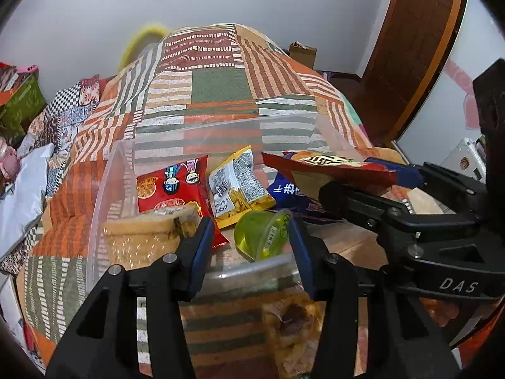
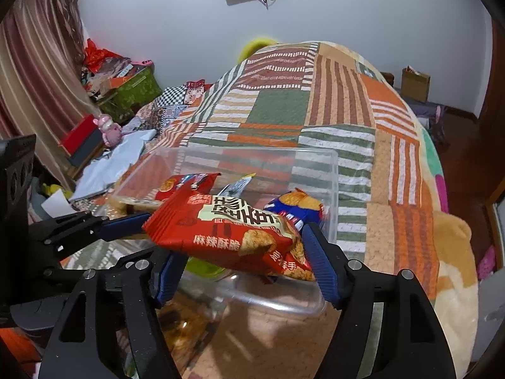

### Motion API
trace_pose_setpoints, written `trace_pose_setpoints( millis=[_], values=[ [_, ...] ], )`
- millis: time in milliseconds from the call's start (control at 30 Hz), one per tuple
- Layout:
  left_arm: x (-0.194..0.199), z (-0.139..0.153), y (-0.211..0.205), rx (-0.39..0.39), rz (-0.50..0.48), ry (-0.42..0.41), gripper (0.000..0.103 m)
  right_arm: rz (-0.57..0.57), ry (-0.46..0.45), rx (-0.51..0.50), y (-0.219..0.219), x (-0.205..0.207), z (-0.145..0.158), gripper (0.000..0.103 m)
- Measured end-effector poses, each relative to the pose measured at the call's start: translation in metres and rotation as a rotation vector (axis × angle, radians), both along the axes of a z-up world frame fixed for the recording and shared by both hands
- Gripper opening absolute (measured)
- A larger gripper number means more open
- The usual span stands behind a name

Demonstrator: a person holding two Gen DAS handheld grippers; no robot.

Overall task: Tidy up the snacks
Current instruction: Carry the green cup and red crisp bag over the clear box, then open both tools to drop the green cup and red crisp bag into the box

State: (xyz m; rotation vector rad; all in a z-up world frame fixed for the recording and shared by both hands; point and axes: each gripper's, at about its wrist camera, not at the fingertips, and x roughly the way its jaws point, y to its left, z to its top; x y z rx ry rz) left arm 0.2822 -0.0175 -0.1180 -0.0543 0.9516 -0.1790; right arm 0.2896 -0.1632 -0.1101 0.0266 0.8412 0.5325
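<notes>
A clear plastic bin (image 1: 104, 189) sits on a patchwork quilt (image 1: 221, 88) below a white wall (image 1: 252, 0). The left gripper (image 1: 249, 237) stands open around a green jelly cup (image 1: 262, 233). The right gripper (image 2: 240, 252) clasps a red snack bag (image 2: 227, 230).

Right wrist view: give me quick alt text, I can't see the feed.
The right gripper holds a red snack packet between its blue pads, above a clear plastic bin on a patchwork quilt. The bin already holds other packets, and the left gripper reaches in from the left.
</notes>
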Motion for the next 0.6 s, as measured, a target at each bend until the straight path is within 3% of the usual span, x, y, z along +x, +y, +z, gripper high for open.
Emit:
trace_pose_setpoints(
  millis=[333,600],
  values=[
    [-0.032,0.016,0.0,-0.017,-0.012,-0.011,0.054,0.018,-0.041,-0.015,-0.005,-0.033,0.018,0.071],
    [-0.062,0.029,0.015,-0.083,0.027,0.006,0.055,0.011,-0.083,-0.036,-0.02,-0.065,0.031,0.071]
  ],
)
